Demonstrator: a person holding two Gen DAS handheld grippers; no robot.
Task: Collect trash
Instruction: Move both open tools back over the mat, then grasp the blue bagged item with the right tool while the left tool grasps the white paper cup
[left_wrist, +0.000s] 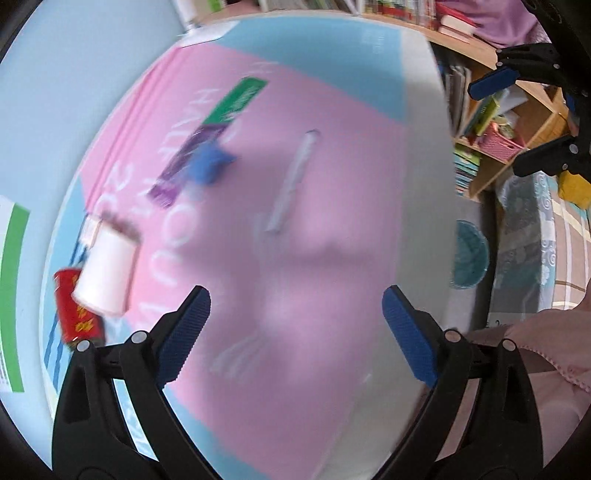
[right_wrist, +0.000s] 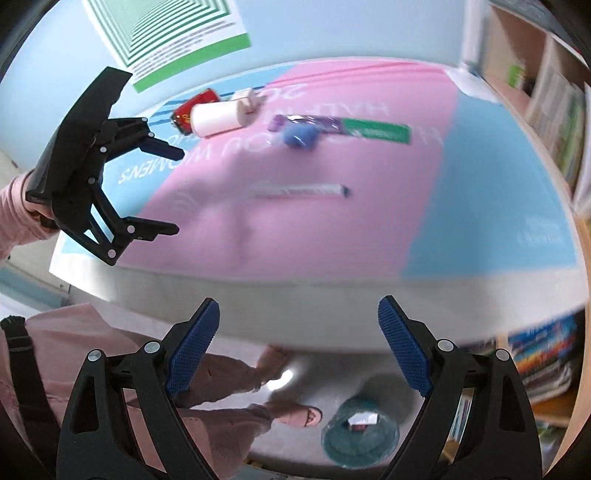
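Observation:
Trash lies on a pink and blue table sheet (left_wrist: 332, 221) (right_wrist: 332, 229): a white straw wrapper (left_wrist: 291, 181) (right_wrist: 299, 190), a blue crumpled ball (left_wrist: 210, 162) (right_wrist: 299, 136), a purple and green wrapper (left_wrist: 210, 136) (right_wrist: 343, 127), a white paper cup on its side (left_wrist: 105, 273) (right_wrist: 218, 118) and a red packet (left_wrist: 75, 310) (right_wrist: 194, 107). My left gripper (left_wrist: 295, 332) (right_wrist: 173, 192) hangs open over the sheet's near part, holding nothing. My right gripper (right_wrist: 299, 343) (left_wrist: 517, 122) is open too, beyond the table's edge. A teal bin (right_wrist: 360, 437) (left_wrist: 469, 254) with scraps stands on the floor.
Bookshelves (left_wrist: 491, 110) (right_wrist: 546, 92) with books and a pink basket (left_wrist: 500, 144) stand to the right of the table. A patterned rug (left_wrist: 535, 240) covers the floor. A person's legs and feet (right_wrist: 280, 384) in pink clothing stand by the table's edge. A green-striped poster (right_wrist: 173, 37) hangs on the blue wall.

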